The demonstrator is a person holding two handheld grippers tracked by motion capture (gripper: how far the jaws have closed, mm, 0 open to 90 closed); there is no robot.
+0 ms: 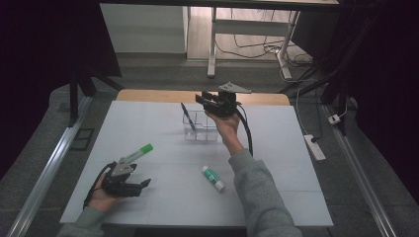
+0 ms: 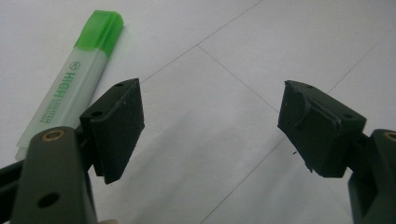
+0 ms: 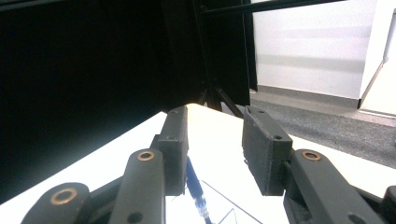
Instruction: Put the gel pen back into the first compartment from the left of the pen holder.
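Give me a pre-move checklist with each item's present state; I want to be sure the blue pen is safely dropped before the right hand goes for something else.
1. Right tool open, pads off the blue pen: ok.
2. Pen standing in the clear organiser: ok; it leans in the left compartment.
3. Organiser upright on the table: ok.
4. Glue stick lying free in front: ok.
5. Left tool open and empty: ok.
6. Green highlighter between the left pads: not ok; it lies beside them.
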